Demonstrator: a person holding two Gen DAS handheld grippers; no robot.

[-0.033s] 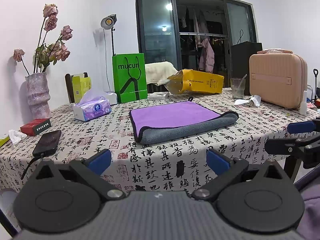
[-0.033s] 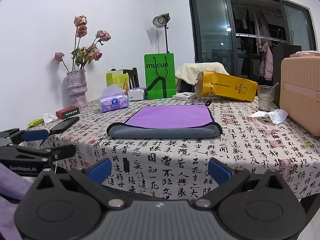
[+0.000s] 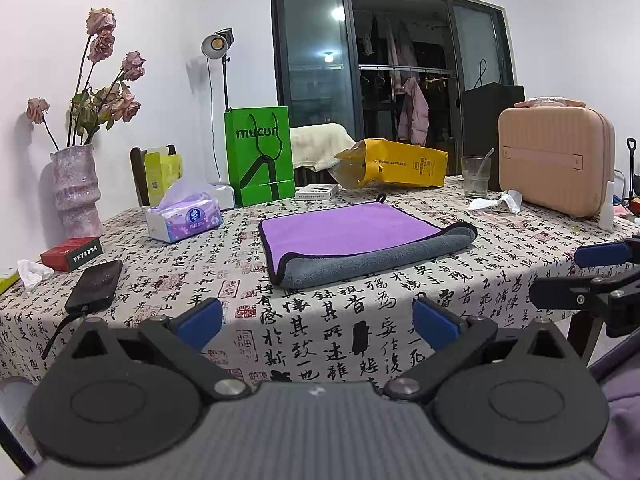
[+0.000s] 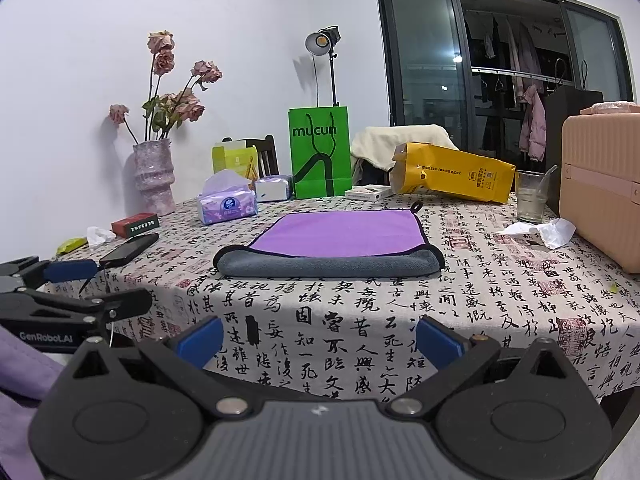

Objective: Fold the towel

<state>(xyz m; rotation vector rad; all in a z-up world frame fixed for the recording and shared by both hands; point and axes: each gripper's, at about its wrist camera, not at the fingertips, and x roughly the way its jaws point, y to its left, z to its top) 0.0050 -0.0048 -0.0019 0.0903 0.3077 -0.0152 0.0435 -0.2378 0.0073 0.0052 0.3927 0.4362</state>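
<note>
A towel [image 3: 352,232], purple on top and grey underneath, lies folded flat on the patterned tablecloth [image 3: 320,320], its thick grey fold facing me. In the right wrist view the same towel [image 4: 340,236] sits straight ahead. My left gripper [image 3: 318,320] is open and holds nothing, hanging in front of the table's near edge, short of the towel. My right gripper [image 4: 319,339] is open too, also off the near edge and apart from the towel. Each gripper shows at the side of the other's view.
Left of the towel lie a tissue pack [image 3: 184,220], a phone [image 3: 96,286], a red box [image 3: 72,253] and a vase [image 3: 76,192]. Behind it stand a green bag [image 3: 260,156] and a yellow bag [image 3: 396,164]. At the right are a glass [image 3: 476,176] and a pink case [image 3: 556,160].
</note>
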